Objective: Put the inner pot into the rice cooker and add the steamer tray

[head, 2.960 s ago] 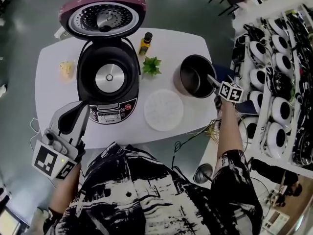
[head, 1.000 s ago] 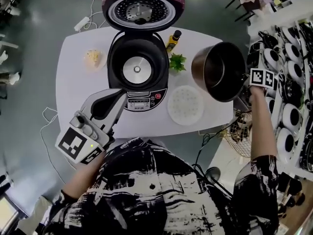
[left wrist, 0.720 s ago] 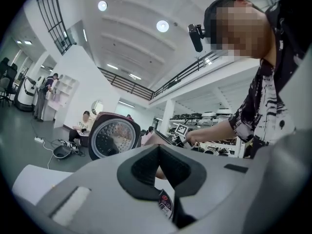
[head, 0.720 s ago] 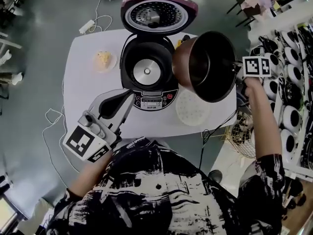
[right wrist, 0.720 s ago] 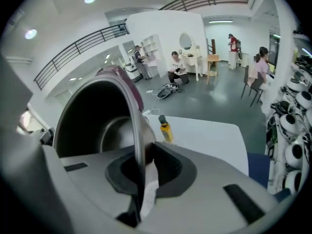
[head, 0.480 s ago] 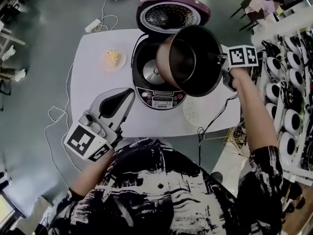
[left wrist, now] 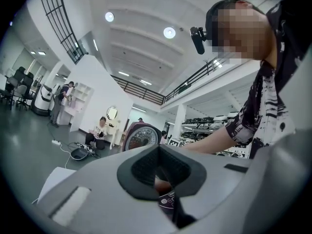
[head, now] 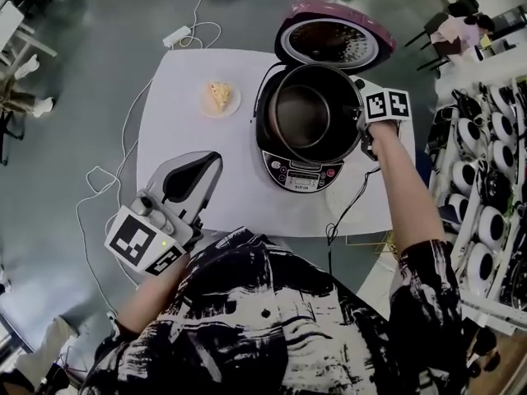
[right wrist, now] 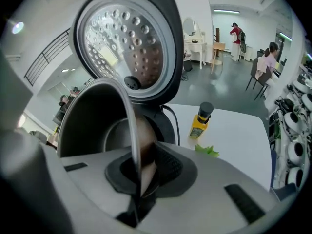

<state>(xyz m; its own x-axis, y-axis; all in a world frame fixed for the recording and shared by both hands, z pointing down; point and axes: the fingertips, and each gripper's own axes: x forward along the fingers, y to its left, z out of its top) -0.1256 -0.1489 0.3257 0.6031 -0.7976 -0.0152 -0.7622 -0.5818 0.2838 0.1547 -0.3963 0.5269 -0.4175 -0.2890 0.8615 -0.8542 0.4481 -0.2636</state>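
Observation:
My right gripper is shut on the right rim of the dark inner pot. It holds the pot tilted over the open cavity of the rice cooker, whose pink lid stands open behind. In the right gripper view, the pot's rim runs down between the jaws of my right gripper, in front of the perforated lid. Whether the pot sits fully down I cannot tell. The white steamer tray lies on the table right of the cooker, partly under my right arm. My left gripper is shut and empty near the table's front edge.
A small plate with food sits left of the cooker on the white table. A yellow bottle and a green sprig stand right of the cooker. Shelves of rice cookers line the right side. A cable hangs off the table's front.
My right gripper has carried the pot leftward from the table's right side to over the cooker's cavity and lowered it. My left gripper has stayed shut near the table's front edge.

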